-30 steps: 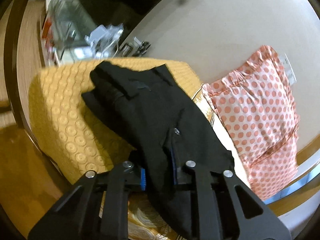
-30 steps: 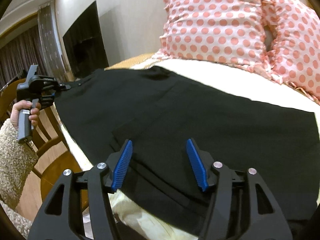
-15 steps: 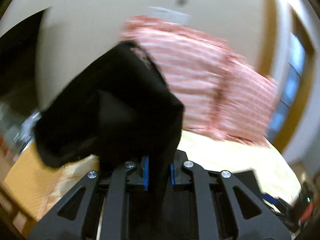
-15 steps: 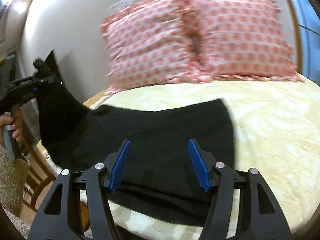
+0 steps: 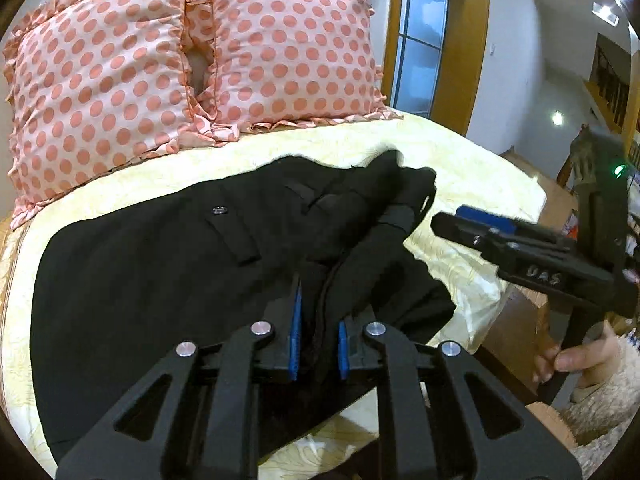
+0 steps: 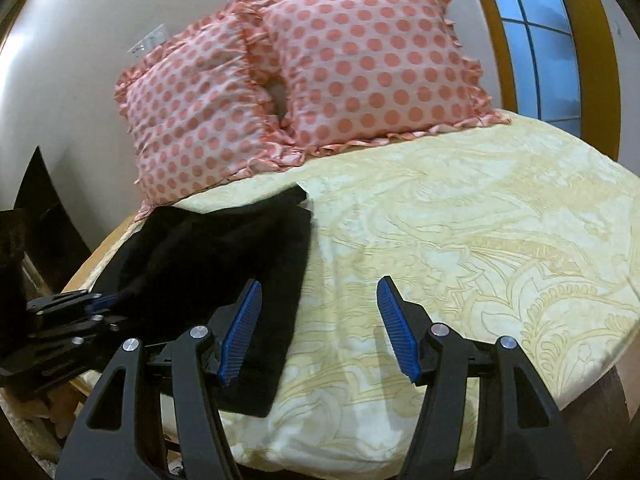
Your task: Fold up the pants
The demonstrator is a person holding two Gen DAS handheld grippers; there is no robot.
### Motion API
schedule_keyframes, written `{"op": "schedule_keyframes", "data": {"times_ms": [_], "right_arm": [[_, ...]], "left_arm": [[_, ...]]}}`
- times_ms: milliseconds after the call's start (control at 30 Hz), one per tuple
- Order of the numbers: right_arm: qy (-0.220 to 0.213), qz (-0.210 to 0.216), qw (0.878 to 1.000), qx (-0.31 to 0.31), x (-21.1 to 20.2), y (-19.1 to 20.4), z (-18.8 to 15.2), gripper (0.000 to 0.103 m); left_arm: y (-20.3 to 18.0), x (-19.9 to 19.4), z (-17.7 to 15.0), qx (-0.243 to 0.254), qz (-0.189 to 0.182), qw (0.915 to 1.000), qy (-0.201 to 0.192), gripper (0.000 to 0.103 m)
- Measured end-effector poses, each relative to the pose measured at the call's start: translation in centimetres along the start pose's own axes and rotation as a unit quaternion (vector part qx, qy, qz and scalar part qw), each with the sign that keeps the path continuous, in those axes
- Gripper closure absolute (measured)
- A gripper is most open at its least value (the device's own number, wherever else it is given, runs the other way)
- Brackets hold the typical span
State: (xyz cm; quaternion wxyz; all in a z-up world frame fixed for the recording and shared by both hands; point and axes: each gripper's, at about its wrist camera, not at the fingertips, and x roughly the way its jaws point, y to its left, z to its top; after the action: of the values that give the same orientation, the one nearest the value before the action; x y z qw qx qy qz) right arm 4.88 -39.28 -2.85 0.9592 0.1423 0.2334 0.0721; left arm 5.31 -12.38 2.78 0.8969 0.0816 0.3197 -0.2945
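Black pants [image 5: 168, 264] lie on the pale yellow bed cover [image 5: 472, 176], with one end folded over the rest into a bunched heap. My left gripper [image 5: 318, 344] is shut on a fold of the black cloth, low over the pants. In the right wrist view the pants [image 6: 224, 256] lie at the bed's left side and my left gripper [image 6: 100, 302] shows at their left edge. My right gripper [image 6: 318, 332] is open and empty, above the bed just right of the pants; it also shows in the left wrist view [image 5: 480, 220].
Two pink polka-dot pillows [image 6: 280, 80] lean against the wall at the head of the bed. A window with a wooden frame [image 6: 552, 40] is at the right. The patterned bed cover [image 6: 480, 240] spreads wide to the right of the pants.
My left gripper has carried its end of the pants up and over onto the rest of the cloth. My right gripper has drawn back and moved right, off the pants.
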Motion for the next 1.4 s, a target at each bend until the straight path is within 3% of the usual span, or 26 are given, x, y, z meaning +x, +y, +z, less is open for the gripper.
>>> {"op": "schedule_keyframes", "data": {"times_ms": [133, 233, 300, 433, 533, 667, 733, 767, 800, 900, 967, 1033, 1200, 1300, 1400], "right_arm": [[-0.001, 0.000, 1.000, 0.004, 0.2, -0.1, 0.0, 0.041], [-0.002, -0.007, 1.000, 0.007, 0.3, -0.5, 0.1, 0.041], [-0.004, -0.012, 1.000, 0.014, 0.4, -0.9, 0.3, 0.041], [-0.020, -0.021, 0.999, 0.025, -0.1, -1.3, 0.8, 0.041], [-0.041, -0.024, 0.999, 0.019, -0.7, -0.9, 1.5, 0.041], [-0.078, -0.001, 0.997, -0.012, -2.0, 1.3, 2.7, 0.041], [-0.088, 0.018, 0.995, -0.033, -2.3, 2.8, 2.9, 0.041], [-0.091, 0.032, 0.994, -0.048, -2.4, 3.8, 3.0, 0.041], [-0.088, 0.051, 0.993, -0.063, -2.3, 4.9, 2.9, 0.041], [-0.072, 0.091, 0.989, -0.091, -1.6, 7.2, 2.5, 0.041], [-0.051, 0.108, 0.988, -0.100, -0.6, 8.5, 2.1, 0.041], [-0.031, 0.121, 0.987, -0.103, 0.3, 9.3, 1.6, 0.041], [0.010, 0.097, 0.988, -0.121, 2.2, 10.3, 0.6, 0.041], [0.081, 0.057, 0.988, -0.117, 4.7, 9.4, -0.6, 0.040], [0.088, 0.045, 0.984, -0.151, 4.7, 9.7, -1.2, 0.040]], "left_arm": [[0.5, -1.2, 0.6, -0.013, -0.005, 0.9998, -0.016, 0.090], [-1.2, -2.7, 0.0, 0.012, -0.001, 0.9995, -0.030, 0.090], [-2.0, -2.3, -0.8, 0.027, 0.000, 0.9994, -0.020, 0.090], [-2.0, -0.2, -3.0, 0.006, -0.010, 0.9998, 0.014, 0.089], [-3.0, -0.1, -3.7, 0.040, 0.011, 0.9991, -0.005, 0.087], [-1.7, -1.6, -3.5, 0.010, -0.046, 0.9988, -0.011, 0.064], [0.0, -3.9, -3.1, -0.032, -0.088, 0.9951, -0.033, 0.039], [0.8, -5.0, -2.9, -0.050, -0.092, 0.9932, -0.051, 0.020], [1.7, -6.1, -2.8, -0.065, -0.091, 0.9910, -0.073, 0.014], [4.8, -8.7, -2.6, -0.100, -0.034, 0.9857, -0.132, 0.004], [6.7, -8.5, -2.6, -0.115, 0.044, 0.9843, -0.127, 0.004], [7.9, -7.8, -2.8, -0.121, 0.076, 0.9836, -0.109, 0.004], [9.2, -5.9, -4.3, -0.141, 0.097, 0.9829, -0.067, 0.004], [10.9, -3.8, -5.8, -0.180, 0.079, 0.9803, -0.018, 0.004], [10.5, -4.0, -6.8, -0.159, 0.084, 0.9833, -0.032, 0.004]]}}
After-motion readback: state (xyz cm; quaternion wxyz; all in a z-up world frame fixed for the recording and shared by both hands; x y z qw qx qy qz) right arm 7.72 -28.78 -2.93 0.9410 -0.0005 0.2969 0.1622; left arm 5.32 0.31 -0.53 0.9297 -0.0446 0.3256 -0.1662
